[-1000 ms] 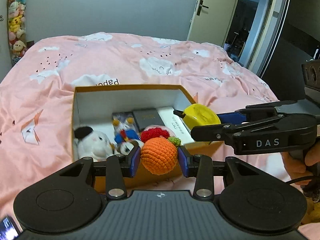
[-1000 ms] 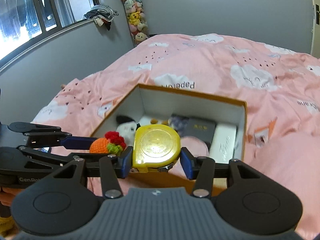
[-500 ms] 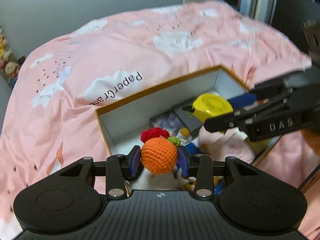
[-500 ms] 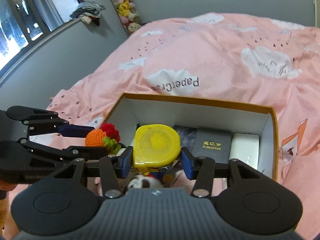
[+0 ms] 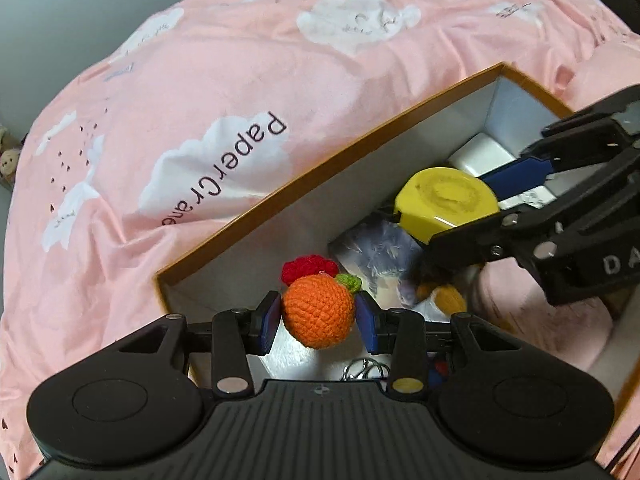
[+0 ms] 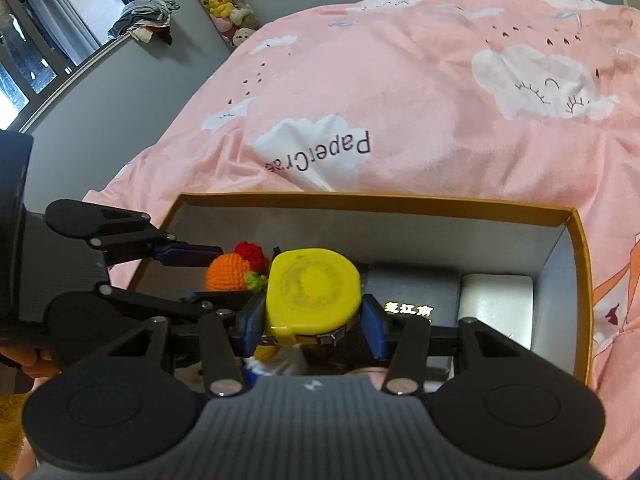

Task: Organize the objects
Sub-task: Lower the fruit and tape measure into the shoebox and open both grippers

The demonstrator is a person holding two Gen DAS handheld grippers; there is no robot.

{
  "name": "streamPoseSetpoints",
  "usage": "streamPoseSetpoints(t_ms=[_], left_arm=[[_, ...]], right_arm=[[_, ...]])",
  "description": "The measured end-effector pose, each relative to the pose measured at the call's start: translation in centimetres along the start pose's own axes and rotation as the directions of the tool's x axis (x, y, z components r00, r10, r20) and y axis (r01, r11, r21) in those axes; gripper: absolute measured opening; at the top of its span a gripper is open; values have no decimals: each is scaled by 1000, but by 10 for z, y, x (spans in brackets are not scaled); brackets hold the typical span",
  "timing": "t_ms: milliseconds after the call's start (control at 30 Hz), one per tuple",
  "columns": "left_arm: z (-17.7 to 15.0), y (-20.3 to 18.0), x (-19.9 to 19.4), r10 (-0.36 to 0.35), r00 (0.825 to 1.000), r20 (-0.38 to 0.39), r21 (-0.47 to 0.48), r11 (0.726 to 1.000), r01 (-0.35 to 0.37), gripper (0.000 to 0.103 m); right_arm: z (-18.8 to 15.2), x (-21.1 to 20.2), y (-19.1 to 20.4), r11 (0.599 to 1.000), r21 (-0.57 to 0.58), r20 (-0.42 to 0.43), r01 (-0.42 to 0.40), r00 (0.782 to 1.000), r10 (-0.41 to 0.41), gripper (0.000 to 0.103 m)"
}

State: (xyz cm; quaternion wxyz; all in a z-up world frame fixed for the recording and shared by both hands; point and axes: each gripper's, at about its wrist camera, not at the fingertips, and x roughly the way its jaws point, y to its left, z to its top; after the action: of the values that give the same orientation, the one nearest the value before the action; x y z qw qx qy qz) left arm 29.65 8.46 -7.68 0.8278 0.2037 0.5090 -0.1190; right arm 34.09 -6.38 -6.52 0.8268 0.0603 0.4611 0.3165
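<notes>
My left gripper (image 5: pixel 318 318) is shut on an orange crochet fruit (image 5: pixel 319 316) with a red and green top, held over the left end of an open orange-rimmed box (image 5: pixel 328 168). My right gripper (image 6: pixel 314 322) is shut on a yellow tape measure (image 6: pixel 314 294), held over the middle of the same box (image 6: pixel 376 204). In the left wrist view the right gripper (image 5: pixel 460 224) with the tape measure (image 5: pixel 446 202) reaches in from the right. In the right wrist view the left gripper (image 6: pixel 212 270) with the fruit (image 6: pixel 228 272) reaches in from the left.
The box sits on a pink cloud-print bedspread (image 6: pixel 400 80). Inside lie a dark book (image 6: pixel 412 292), a white case (image 6: pixel 496 304), a printed card (image 5: pixel 380 256), a pink item (image 5: pixel 532 312) and small toys. Plush toys (image 6: pixel 224 4) hang by the far wall.
Both grippers have moved forward and tilted down over the open box, each still holding its object. The box interior now fills more of both views.
</notes>
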Motion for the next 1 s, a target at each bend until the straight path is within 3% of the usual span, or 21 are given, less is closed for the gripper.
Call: streamPoseSetpoints(t_ms=[200,467,633,800,1000], left_arm=[[7,1,19,-16,998,-56,-22,1000,14,46],[8,7,21,-61,997,-40,-90,994,57,52],[3,17,-2,-50,997,58,-155,986,59,52],[-11,35,-45,23,984,177,-252,968,23,52],[-28,69,-74,113,963,243,-425,905,1,51]], right_arm=[[1,11,-10,1000,9,-20,1,1000,-1,52],[2,15,-14,1000,16,-26,4,1000,-3,52],[3,12,-13,1000,27,-28,-12,1000,12,52],[8,10,2,998,15,-27,-67,997,67,52],[18,29,29,994,24,-57,-109,992,111,52]])
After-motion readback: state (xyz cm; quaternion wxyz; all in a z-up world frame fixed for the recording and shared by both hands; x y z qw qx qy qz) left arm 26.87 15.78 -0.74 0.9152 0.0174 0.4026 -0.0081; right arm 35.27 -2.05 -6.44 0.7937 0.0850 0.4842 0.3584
